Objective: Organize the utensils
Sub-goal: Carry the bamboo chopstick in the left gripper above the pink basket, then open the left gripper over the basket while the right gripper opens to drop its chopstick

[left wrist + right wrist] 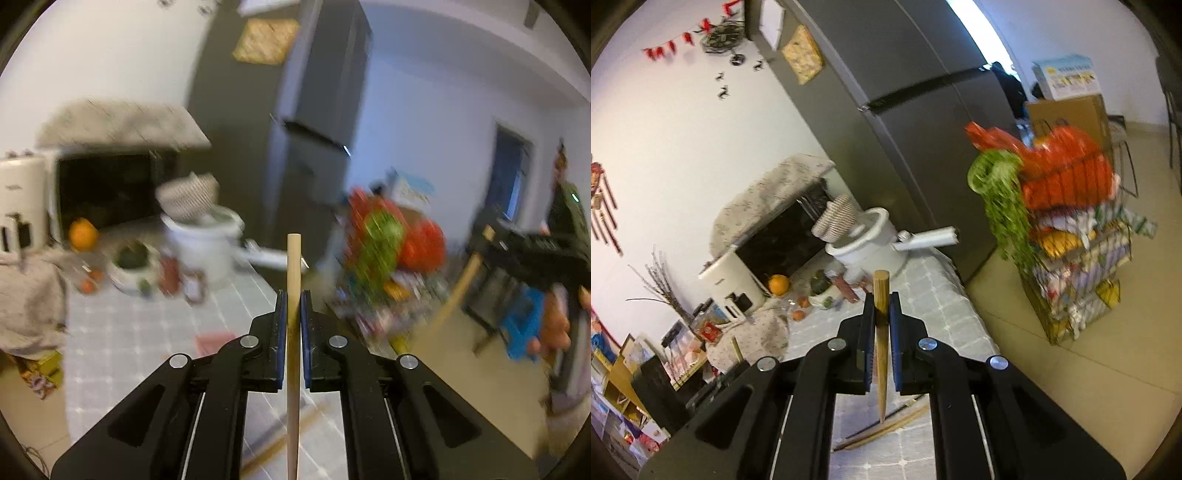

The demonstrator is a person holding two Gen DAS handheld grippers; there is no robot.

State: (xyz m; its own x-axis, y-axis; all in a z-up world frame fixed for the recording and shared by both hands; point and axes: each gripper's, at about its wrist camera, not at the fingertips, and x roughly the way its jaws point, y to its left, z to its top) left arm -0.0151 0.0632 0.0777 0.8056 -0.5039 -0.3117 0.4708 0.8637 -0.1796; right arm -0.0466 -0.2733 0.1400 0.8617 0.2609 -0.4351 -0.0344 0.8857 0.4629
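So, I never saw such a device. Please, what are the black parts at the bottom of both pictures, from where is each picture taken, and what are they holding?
They are hand-held grippers, one in each of a person's hands, each carrying its own camera that looks along its fingers. In the left camera's picture, the left gripper is shut on a pale wooden chopstick. In the right camera's, the right gripper is shut on a darker chopstick. Below lies a table with a checked cloth; more chopsticks lie on it, and a white pot stands further back.
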